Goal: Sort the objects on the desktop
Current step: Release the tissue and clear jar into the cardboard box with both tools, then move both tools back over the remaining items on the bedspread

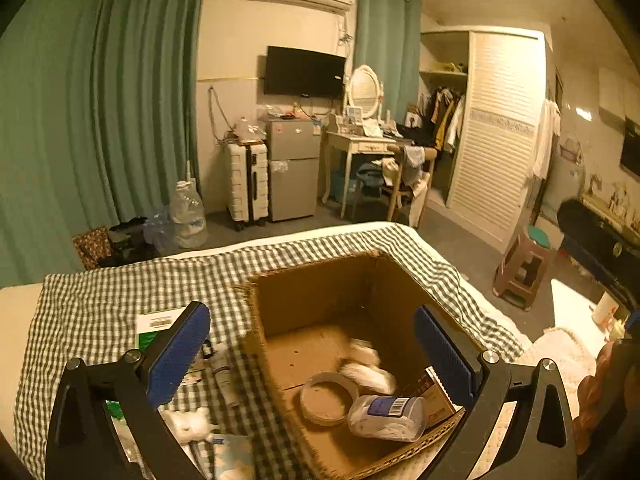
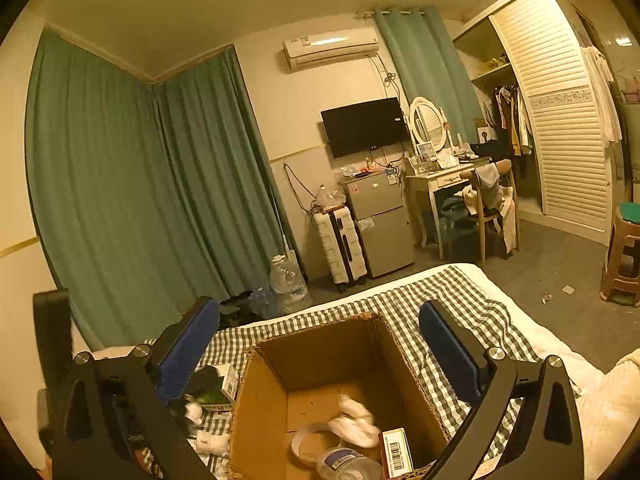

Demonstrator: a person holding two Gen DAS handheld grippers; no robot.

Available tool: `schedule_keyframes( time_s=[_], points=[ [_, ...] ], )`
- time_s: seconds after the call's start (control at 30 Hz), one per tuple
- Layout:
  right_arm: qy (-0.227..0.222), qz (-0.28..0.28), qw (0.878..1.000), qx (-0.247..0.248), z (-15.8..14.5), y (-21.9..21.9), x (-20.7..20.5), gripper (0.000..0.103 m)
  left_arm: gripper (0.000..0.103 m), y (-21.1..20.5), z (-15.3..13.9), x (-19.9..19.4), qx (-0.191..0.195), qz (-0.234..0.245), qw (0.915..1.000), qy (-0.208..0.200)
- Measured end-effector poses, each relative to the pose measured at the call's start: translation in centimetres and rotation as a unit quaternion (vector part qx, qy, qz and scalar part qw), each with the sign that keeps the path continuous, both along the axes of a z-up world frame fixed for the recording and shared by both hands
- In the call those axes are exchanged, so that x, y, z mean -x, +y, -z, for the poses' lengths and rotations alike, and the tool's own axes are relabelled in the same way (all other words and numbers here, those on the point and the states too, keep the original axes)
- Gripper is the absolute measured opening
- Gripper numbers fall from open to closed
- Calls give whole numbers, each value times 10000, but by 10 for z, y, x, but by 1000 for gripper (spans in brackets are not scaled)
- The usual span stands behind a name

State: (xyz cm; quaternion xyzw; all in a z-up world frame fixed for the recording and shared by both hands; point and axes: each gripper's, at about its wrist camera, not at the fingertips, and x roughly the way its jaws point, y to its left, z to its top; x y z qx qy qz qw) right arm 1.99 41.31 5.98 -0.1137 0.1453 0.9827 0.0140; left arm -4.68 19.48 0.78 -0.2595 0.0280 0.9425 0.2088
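Observation:
An open cardboard box (image 1: 316, 280) stands on a green checked cloth (image 1: 120, 296); it also shows in the right wrist view (image 2: 264, 412). Inside lie a tape roll (image 1: 328, 398), a clear plastic jar with a barcode (image 1: 386, 416), a small carton (image 1: 434, 398) and a blurred white soft item (image 1: 368, 368). My left gripper (image 1: 312, 354) is open and empty above the box's left half. My right gripper (image 2: 320, 352) is open and empty above the box. Left of the box lie a green-and-white carton (image 1: 154, 326), a white tube (image 1: 224, 380) and a small white toy (image 1: 188, 424).
The cloth covers a bed whose far edge (image 1: 320, 232) drops to a grey floor. A brown stool (image 1: 524, 268) stands right of the bed. A fridge (image 1: 294, 168), suitcase (image 1: 246, 182), dressing table (image 1: 360, 146) and water jugs (image 1: 186, 214) line the far wall.

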Motion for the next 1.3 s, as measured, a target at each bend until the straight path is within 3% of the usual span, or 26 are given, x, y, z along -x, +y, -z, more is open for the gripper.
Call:
schedule_keyframes(
  time_s=[0.43, 0.63, 0.83, 1.07, 1.2, 1.3],
  points=[
    [241, -192, 9995, -29, -26, -54, -9, 103, 103, -123, -62, -23, 0, -946, 9945, 455],
    [315, -589, 9977, -91, -27, -108, -2, 103, 103, -195, -73, -34, -19, -1476, 9876, 529],
    [122, -887, 9955, -296, -10, -161, 17, 103, 103, -250, -55, -28, -128, -1911, 9808, 357],
    [-476, -1217, 9861, -1023, 23, -206, 43, 103, 103, -269, -17, -8, -180, -2014, 9794, 12],
    [-811, -1470, 9784, -1207, 46, -222, 62, 103, 103, -270, 17, 16, 36, -1963, 9792, -507],
    [-1189, -1730, 9720, -1054, 67, -229, 80, 103, 103, -273, 47, 34, 256, -2081, 9729, -972]
  ],
)
